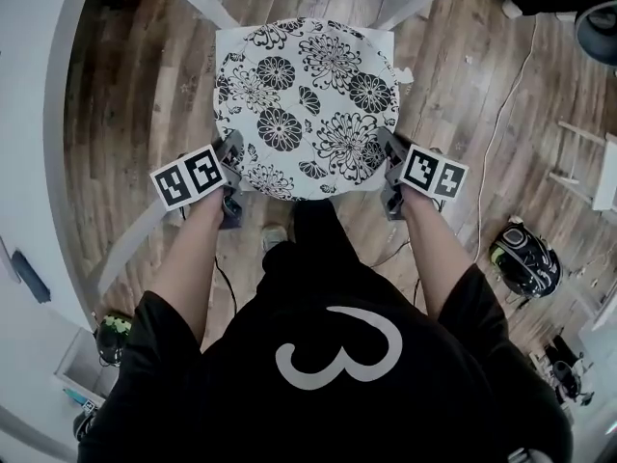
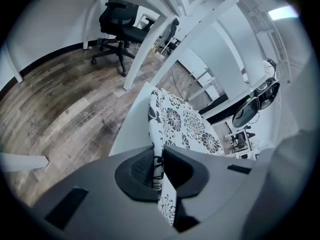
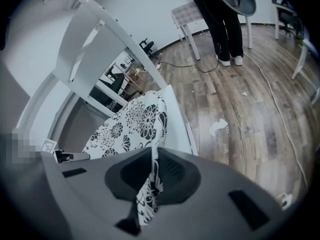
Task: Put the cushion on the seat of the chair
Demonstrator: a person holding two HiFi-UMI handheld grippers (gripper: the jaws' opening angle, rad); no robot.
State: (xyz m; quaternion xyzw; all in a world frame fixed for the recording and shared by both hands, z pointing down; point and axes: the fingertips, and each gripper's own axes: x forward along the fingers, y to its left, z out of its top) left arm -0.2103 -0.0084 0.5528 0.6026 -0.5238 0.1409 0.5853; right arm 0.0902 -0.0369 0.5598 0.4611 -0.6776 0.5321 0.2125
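Gripping the round floral cushion [image 1: 308, 104] by its near rim, one tool at each side, keeps the soft pad spread flat and square to the white chair seat [image 1: 231, 44] rather than letting it fold or swing. The cushion lies over the seat and covers nearly all of it; only the seat's far corners and a strip along its right edge show bare.

The left gripper [image 1: 231, 157] has its jaws pressed together on the cushion's near-left rim. In the left gripper view the patterned fabric runs straight between the two dark pads, pinched thin. The right gripper [image 1: 390, 157] is clamped the same way on the near-right rim, with a fold of the print caught between its pads and hanging below them.

From both gripper views the held rim appears slightly raised off the seat's near edge, so the cushion is probably not fully set down; whether its far edge touches the seat I cannot tell.

The person stands at the seat's near edge, facing the chair back. The left forearm [image 1: 188, 268] and right forearm [image 1: 439, 258] reach forward and down, roughly level with each other. Both grippers tilt steeply downward and angle slightly inward toward the cushion's middle.
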